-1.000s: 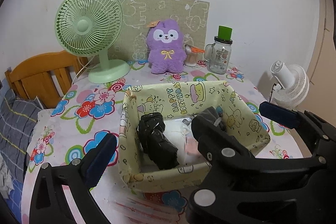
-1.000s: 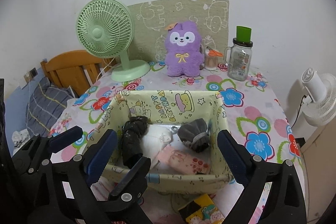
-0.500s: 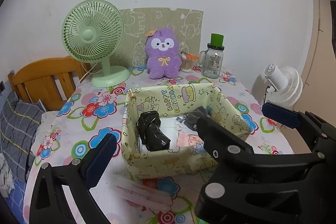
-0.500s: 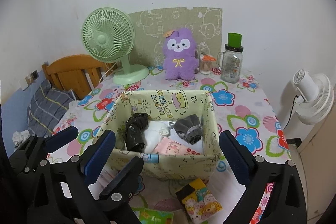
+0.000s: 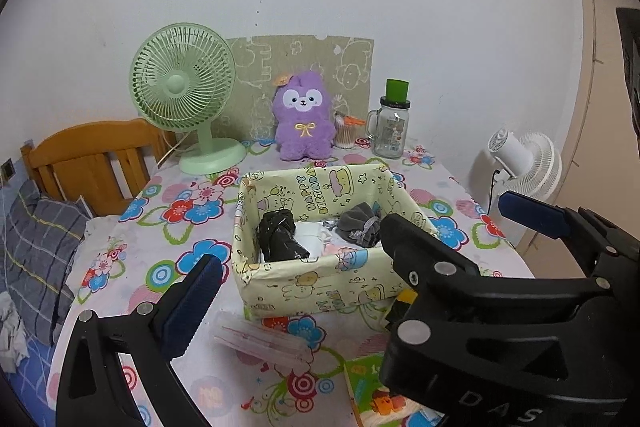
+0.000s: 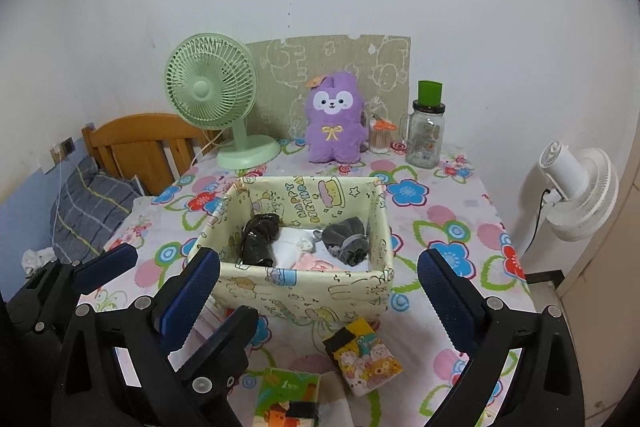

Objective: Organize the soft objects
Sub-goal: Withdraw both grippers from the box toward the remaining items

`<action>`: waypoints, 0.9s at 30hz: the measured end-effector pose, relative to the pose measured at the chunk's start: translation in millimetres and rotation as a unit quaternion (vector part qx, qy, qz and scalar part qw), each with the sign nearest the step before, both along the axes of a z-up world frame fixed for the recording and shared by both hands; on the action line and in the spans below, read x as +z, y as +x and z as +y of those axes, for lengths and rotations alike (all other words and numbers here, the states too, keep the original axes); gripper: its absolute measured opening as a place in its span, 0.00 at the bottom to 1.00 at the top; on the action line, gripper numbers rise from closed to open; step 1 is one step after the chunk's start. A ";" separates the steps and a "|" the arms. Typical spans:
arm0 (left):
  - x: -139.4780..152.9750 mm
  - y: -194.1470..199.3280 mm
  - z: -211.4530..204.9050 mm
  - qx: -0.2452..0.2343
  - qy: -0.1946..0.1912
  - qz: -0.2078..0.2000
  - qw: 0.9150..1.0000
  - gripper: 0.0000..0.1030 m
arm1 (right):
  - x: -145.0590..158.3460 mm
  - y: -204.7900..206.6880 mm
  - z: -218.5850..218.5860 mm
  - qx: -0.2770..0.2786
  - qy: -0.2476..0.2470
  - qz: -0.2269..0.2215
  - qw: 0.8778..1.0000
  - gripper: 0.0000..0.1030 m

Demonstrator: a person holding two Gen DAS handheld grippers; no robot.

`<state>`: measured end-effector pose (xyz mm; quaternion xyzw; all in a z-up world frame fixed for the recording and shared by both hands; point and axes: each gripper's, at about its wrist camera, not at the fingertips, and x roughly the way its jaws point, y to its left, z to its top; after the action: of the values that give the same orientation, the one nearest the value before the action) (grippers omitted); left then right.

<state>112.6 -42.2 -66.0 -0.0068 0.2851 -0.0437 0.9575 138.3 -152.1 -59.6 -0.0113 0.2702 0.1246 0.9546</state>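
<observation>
left wrist: faces box (image 5: 320,287) | right wrist: beside, same box (image 6: 304,291)

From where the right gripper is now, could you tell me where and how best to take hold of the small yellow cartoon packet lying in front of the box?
Probably grip the yellow cartoon packet across its two long edges, coming straight down. It lies flat and askew on the tablecloth, clear of the box, so the open right gripper would need turning to match.

"HAPPY BIRTHDAY" on the box (image 5: 320,187); "DAS" on the right hand-held gripper (image 5: 496,403).
</observation>
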 end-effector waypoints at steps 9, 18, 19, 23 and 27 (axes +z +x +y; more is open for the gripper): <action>4.0 -23.7 -9.0 -0.005 -0.002 -0.010 1.000 0.99 | 5.9 -26.5 -9.5 -0.006 -0.012 -0.015 1.000 0.98; -6.2 -38.1 -19.0 -0.013 -0.001 -0.011 1.000 0.99 | -4.8 -42.2 -21.6 -0.006 -0.016 -0.011 1.000 0.98; -8.4 -39.0 -20.2 -0.013 -0.002 -0.010 1.000 0.99 | -7.0 -43.2 -22.5 -0.005 -0.019 -0.011 1.000 0.98; -20.6 -39.0 -23.3 -0.018 -0.010 0.001 1.000 0.99 | -16.7 -45.2 -27.2 -0.004 -0.022 -0.010 1.000 0.97; -32.6 -36.3 -26.8 -0.017 -0.010 0.016 1.000 0.99 | -29.6 -44.5 -33.6 -0.006 -0.019 0.002 1.000 0.97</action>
<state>76.2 -69.0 -98.6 -0.0120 0.3002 -0.0631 0.9517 93.8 -185.7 -89.2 -0.0272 0.2745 0.1135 0.9545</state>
